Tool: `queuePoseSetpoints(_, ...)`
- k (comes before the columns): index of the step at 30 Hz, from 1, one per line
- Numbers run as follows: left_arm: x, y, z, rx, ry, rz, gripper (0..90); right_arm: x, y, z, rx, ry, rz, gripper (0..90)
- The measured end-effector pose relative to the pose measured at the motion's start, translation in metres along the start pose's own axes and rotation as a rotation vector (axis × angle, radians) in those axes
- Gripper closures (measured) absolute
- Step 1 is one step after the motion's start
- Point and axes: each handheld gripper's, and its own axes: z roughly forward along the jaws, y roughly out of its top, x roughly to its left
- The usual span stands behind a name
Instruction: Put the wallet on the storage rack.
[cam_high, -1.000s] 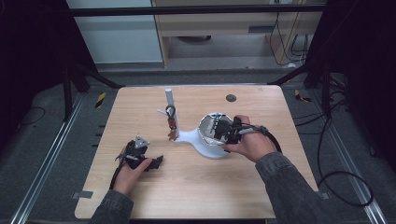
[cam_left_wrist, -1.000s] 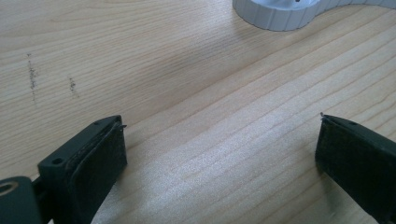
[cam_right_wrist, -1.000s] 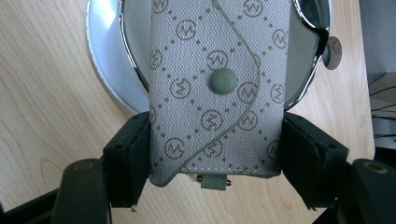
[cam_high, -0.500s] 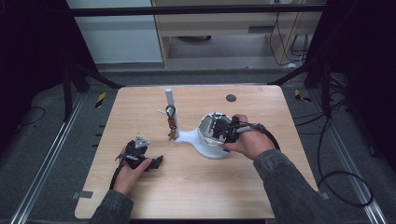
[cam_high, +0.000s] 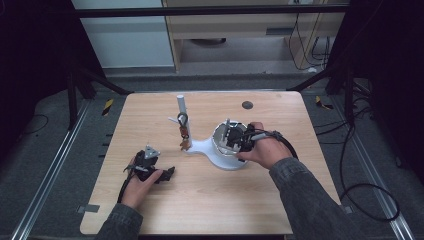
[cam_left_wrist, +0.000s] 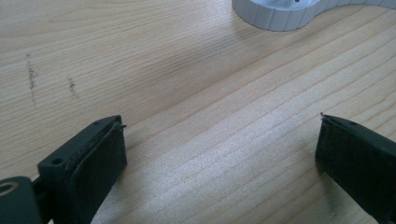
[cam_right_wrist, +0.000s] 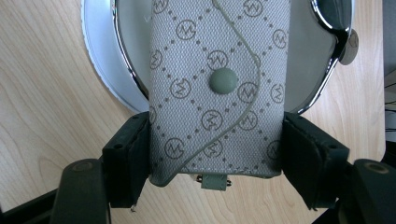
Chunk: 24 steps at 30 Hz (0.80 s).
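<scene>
Grey patterned pouch (cam_right_wrist: 217, 88) clamped in right gripper (cam_right_wrist: 217, 161)

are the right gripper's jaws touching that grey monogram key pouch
Touching. In the right gripper view, both black pads press the sides of the grey monogram key pouch, held over the white round dish; the right gripper shows no gap.

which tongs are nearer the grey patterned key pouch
Right. The right tongs are clamped on the key pouch over the white dish; the left tongs rest open on the table, well apart.
</scene>
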Motion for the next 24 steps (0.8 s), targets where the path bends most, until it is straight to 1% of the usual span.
queuePoseSetpoints(11,0.000,0.000,0.000,0.000,0.000,0.000,1.3,-0.001,0.009,0.005,0.014,0.008,0.003,29.6)
queuePoseSetpoints(13,0.000,0.000,0.000,0.000,0.000,0.001,1.2,-0.002,0.011,0.006,0.009,0.013,0.005,29.6)
queuePoseSetpoints(19,0.000,0.000,0.000,0.000,-0.001,0.001,1.2,-0.004,0.014,0.010,0.022,0.025,0.006,29.5)
queuePoseSetpoints(21,0.000,0.000,0.000,0.000,-0.001,0.002,1.2,-0.004,0.014,0.011,0.028,0.027,0.011,29.5)
queuePoseSetpoints(24,0.000,0.000,0.000,0.001,-0.001,0.002,1.3,-0.006,0.013,0.013,0.021,0.036,0.026,29.3)
